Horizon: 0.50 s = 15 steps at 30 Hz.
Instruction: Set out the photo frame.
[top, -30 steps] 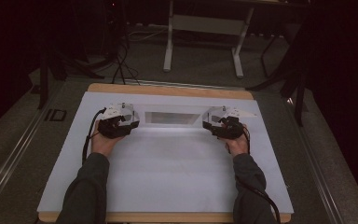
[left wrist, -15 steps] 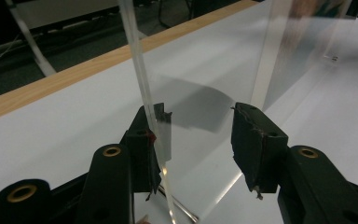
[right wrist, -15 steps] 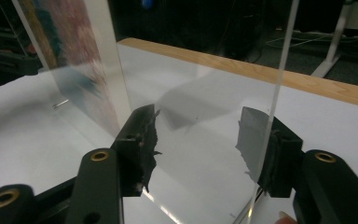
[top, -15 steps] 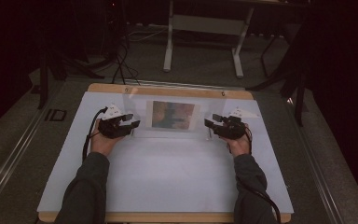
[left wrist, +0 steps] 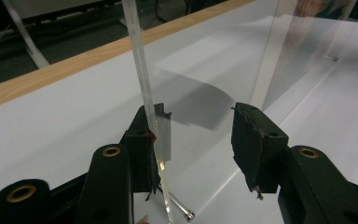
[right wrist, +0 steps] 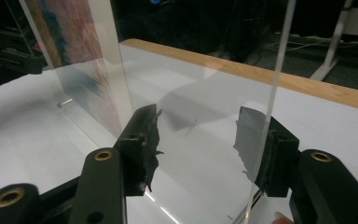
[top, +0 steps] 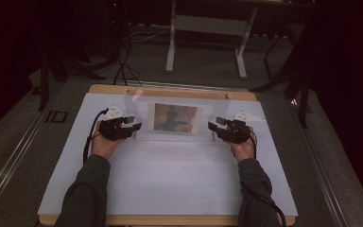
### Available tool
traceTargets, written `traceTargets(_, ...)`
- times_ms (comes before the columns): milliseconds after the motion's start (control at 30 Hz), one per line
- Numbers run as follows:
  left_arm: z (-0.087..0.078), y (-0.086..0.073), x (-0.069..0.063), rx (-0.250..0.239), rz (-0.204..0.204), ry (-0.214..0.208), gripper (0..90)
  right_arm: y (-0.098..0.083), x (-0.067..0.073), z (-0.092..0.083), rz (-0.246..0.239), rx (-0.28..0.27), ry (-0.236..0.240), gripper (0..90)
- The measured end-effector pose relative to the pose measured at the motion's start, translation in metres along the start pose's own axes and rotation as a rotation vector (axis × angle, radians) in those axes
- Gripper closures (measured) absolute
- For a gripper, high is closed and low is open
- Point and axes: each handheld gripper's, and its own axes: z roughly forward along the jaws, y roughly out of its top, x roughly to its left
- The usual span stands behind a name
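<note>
A clear acrylic picture frame [top: 176,118] holding a reddish and blue picture stands on edge at the far middle of the white table. My left gripper [top: 134,126] is at its left end and my right gripper [top: 212,126] at its right end. In the left gripper view the sheet's edge [left wrist: 140,70] lies against one pad of the left gripper [left wrist: 199,112]; the other pad stands apart. In the right gripper view the edge [right wrist: 279,70] rests at one pad of the right gripper [right wrist: 198,114], and the other pad is free. Both pairs of jaws have just been closing around the frame's ends.
The white table top [top: 170,184] has a wooden far edge [top: 170,91]. A small metal pin [left wrist: 182,213] sticks out at the frame's foot. Beyond the table are a metal stand [top: 203,28], cables on the floor and dark surroundings.
One second ago the frame showed as a narrow grey strip between the grippers. Now its picture faces the high camera. Both hands have hardly shifted.
</note>
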Motion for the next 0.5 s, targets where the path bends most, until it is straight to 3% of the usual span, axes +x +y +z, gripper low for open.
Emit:
traceTargets(200, -0.002, 0.000, -0.005, 0.012, -0.011, 0.000, 53.3, -0.002, 0.003, -0.005, 0.008, -0.006, 0.001, 47.0)
traceTargets(367, -0.005, -0.002, -0.008, -0.005, -0.048, -0.028, 53.3, -0.003, 0.005, -0.010, 0.021, -0.017, -0.006, 47.6)
traceTargets(500, -0.009, -0.004, -0.011, -0.005, -0.053, -0.034, 53.2, -0.005, 0.009, -0.014, 0.023, -0.014, -0.005, 48.3)
